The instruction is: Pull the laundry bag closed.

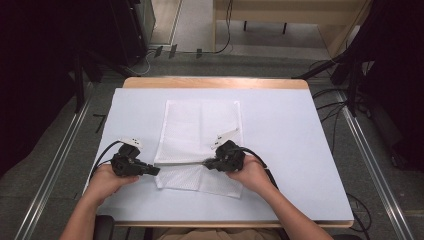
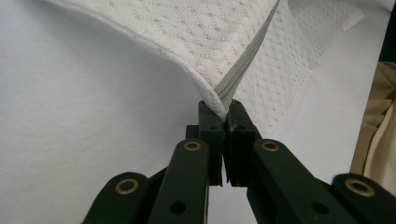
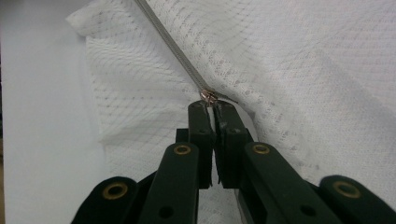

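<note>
1. A wooden table [image 1: 210,82] stands under a pale blue-white cover sheet [image 1: 285,150] that spreads across nearly all of its top, leaving a strip of wood bare along the far edge.
2. A white mesh laundry bag [image 1: 200,127] lies flat on the sheet, slightly left of centre. It is a rectangle of fine netted fabric with faint fold creases, and its near part is turned up where the two grippers pull on it.
3. A grey zipper [image 1: 185,162] runs across the bag's near part as a taut line between the two grippers, with a flap of mesh lying on the sheet below it.
4. The left gripper [image 1: 152,170], held in the person's left hand [image 1: 106,181], is clenched on the bag's left end; in the left gripper view [image 2: 226,108] the jaws pinch the mesh edge just where the zipper tape ends.
5. The right gripper [image 1: 207,163], held in the right hand [image 1: 252,176], is clamped on the zipper's small metal slider [image 3: 208,97], seen at the jaw tips in the right gripper view [image 3: 212,106] with mesh on both sides.
</note>
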`<state>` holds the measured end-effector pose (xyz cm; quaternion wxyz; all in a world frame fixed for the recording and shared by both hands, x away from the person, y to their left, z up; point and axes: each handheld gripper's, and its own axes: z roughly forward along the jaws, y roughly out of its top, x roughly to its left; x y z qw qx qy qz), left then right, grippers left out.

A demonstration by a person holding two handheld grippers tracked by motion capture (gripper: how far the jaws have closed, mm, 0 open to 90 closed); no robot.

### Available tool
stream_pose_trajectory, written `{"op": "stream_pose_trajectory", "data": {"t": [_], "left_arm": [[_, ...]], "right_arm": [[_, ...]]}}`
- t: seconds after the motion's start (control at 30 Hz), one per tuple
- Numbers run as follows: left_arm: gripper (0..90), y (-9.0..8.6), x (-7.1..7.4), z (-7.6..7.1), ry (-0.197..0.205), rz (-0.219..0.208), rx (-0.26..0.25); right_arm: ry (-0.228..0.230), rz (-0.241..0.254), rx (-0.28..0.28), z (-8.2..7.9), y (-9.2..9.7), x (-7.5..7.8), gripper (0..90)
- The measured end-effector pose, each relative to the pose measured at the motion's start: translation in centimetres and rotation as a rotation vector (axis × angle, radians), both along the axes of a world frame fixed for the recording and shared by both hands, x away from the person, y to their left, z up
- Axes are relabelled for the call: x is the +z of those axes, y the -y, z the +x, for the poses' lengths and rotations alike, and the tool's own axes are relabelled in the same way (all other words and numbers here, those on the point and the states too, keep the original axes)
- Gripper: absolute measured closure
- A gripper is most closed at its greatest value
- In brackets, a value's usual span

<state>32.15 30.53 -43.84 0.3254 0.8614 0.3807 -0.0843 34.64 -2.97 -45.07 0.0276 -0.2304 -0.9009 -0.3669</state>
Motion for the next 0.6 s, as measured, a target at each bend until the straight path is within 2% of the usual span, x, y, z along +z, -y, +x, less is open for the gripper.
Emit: {"op": "stream_pose_trajectory", "data": {"t": [0.6], "left_arm": [[88.2,-0.3,0.1,-0.1,-0.002,-0.008,0.002]], "right_arm": [[-0.007,-0.024,-0.024,-0.1,2.5,-0.1,88.2]]}}
